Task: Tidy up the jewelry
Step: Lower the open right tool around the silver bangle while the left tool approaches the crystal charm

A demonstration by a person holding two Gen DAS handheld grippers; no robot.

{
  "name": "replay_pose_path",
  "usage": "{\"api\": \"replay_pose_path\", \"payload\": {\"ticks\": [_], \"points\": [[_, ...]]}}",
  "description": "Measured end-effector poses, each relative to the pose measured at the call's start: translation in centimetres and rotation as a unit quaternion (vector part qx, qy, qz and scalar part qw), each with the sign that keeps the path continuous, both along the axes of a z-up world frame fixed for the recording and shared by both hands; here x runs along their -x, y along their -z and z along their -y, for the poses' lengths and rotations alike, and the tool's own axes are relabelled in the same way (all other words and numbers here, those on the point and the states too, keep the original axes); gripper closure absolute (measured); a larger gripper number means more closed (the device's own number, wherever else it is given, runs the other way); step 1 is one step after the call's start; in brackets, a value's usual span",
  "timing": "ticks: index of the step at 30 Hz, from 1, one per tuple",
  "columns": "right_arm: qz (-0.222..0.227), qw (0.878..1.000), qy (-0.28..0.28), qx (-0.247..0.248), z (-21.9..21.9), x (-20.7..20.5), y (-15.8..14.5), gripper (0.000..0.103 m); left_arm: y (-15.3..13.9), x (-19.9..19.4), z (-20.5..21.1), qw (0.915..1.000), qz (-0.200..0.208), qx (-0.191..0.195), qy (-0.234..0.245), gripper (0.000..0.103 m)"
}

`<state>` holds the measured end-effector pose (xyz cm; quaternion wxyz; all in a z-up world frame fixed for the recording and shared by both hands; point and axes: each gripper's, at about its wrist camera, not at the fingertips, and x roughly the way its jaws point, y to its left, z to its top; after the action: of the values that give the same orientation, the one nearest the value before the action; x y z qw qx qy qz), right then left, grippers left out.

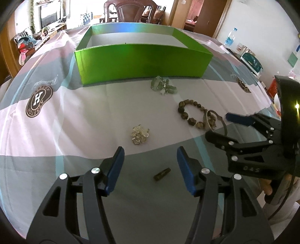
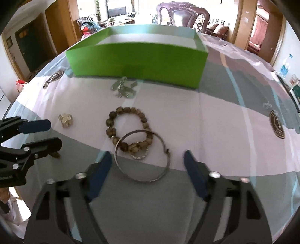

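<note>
A green open box stands at the back of the table; it also shows in the right wrist view. In front of it lie a pale green jade piece, a brown bead bracelet, a silver bangle overlapping the beads, a small ring, a sparkly brooch and a small dark pendant. My left gripper is open, with the pendant between its fingers. My right gripper is open around the bangle.
The table wears a pink, grey and white cloth with round logos. A dark wooden chair stands behind the box. A water bottle and boxes sit at the far right edge.
</note>
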<state>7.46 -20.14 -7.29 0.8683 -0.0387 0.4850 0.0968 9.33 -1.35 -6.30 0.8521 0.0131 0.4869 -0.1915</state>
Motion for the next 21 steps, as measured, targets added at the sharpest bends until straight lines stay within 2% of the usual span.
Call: {"api": "replay_pose_path", "payload": {"ticks": [8, 10, 12, 14, 21], "points": [[0.007, 1.000, -0.002, -0.011, 0.5, 0.6, -0.5, 0.044, 0.1, -1.0, 0.1, 0.9999, -0.004, 0.011, -0.003, 0.045], [0.009, 1.000, 0.003, -0.014, 0.7, 0.7, -0.7, 0.044, 0.1, -1.6, 0.2, 0.9999, -0.006, 0.016, -0.002, 0.049], [0.007, 1.000, 0.007, -0.015, 0.9, 0.6, -0.6, 0.044, 0.1, -2.0, 0.5, 0.9997, -0.008, 0.021, -0.002, 0.060], [0.003, 1.000, 0.010, -0.016, 1.0, 0.5, -0.3, 0.044, 0.3, -2.5, 0.8, 0.9997, -0.011, 0.022, 0.000, 0.065], [0.006, 1.000, 0.008, -0.018, 1.1, 0.8, -0.2, 0.044, 0.7, -3.0, 1.6, 0.9999, -0.009, 0.005, -0.005, 0.065]]}}
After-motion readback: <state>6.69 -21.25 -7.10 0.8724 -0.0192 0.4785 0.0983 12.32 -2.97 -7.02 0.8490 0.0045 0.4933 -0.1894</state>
